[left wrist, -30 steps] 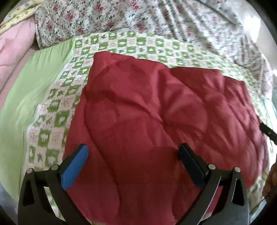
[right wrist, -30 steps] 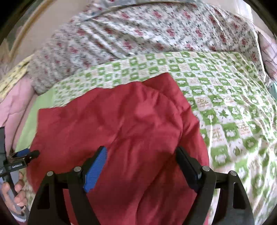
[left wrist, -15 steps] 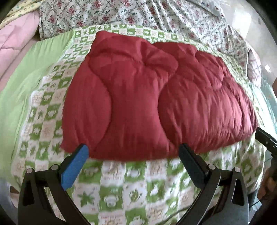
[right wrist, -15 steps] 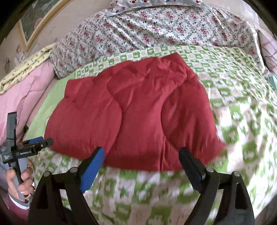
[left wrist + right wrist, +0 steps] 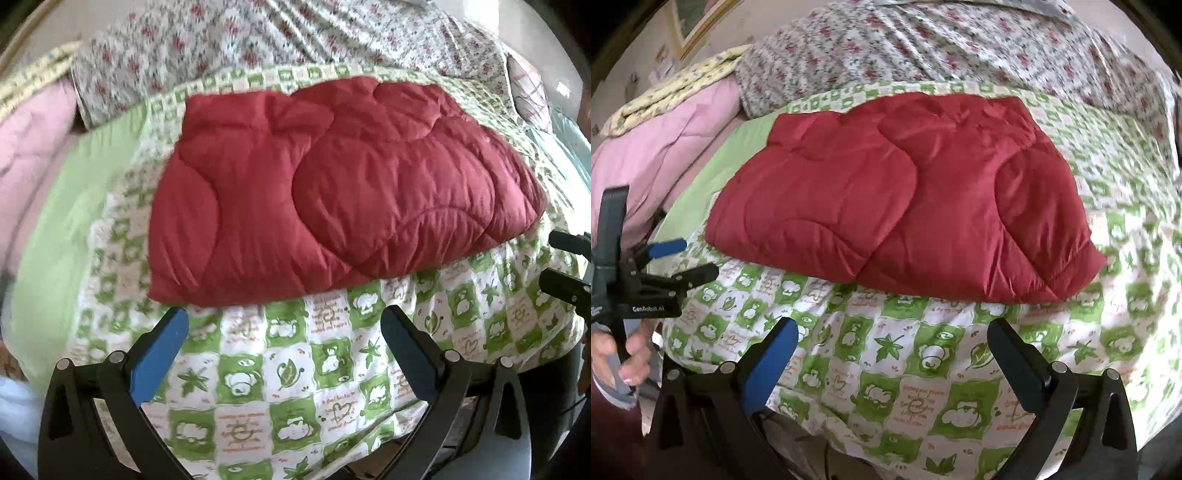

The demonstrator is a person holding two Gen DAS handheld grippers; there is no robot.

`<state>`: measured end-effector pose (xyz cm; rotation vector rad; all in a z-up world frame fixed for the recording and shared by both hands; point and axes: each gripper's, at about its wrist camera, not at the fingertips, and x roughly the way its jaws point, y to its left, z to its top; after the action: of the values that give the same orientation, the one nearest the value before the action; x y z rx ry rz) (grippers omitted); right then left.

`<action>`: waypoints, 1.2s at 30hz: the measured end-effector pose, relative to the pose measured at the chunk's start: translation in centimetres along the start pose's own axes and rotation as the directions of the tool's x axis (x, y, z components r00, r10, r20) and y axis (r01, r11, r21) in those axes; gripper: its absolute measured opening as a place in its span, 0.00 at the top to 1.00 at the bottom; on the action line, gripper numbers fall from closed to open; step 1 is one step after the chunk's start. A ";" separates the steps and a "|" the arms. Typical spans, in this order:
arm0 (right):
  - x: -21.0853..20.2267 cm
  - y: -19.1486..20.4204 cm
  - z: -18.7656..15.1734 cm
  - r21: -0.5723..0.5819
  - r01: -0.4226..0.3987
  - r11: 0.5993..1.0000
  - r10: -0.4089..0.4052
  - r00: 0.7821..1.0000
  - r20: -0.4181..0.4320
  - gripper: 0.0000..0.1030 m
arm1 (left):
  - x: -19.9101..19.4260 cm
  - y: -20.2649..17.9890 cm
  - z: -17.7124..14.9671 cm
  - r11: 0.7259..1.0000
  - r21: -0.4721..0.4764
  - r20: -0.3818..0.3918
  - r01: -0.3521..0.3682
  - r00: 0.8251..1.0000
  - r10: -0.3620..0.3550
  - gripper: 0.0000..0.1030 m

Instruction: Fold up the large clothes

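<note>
Both tongs [image 5: 284, 332] [image 5: 890, 341] agape, empty; red quilt [image 5: 332, 192] beyond, apart.

Bed [image 5: 280, 398] w/ green check sheet, floral bedding [image 5: 960, 48].

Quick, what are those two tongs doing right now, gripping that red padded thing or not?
Left tongs: open, holding nothing, short of the red garment.
Right tongs: open, holding nothing, also short of it.
</note>
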<state>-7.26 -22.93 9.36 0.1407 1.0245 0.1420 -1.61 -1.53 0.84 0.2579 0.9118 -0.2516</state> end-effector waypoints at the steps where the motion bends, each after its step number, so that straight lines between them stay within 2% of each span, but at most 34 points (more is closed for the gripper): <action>1: -0.4 0.2 0.3 -0.004 -0.005 1.000 0.005 1.000 0.009 0.00 | -0.3 0.0 0.3 1.000 0.005 0.007 -0.004 1.000 0.004 0.00; 8: -1.7 0.8 2.6 -0.040 0.011 0.999 -0.008 0.998 0.066 0.00 | -0.6 -0.1 2.0 1.000 0.012 0.036 -0.011 0.999 0.011 0.00; 19: 0.8 0.3 5.0 -0.038 0.026 0.999 -0.024 0.999 0.030 0.00 | 1.7 0.1 4.1 1.000 -0.002 0.022 -0.019 1.000 0.019 0.00; 36: 2.9 0.4 6.8 -0.047 0.046 0.998 -0.047 0.999 -0.010 0.00 | 2.6 0.5 5.6 1.000 -0.015 0.023 -0.013 1.000 0.013 0.00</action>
<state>0.02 -22.37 10.46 0.0735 1.0342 0.1246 4.21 -3.12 2.10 0.2464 0.8888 -0.2347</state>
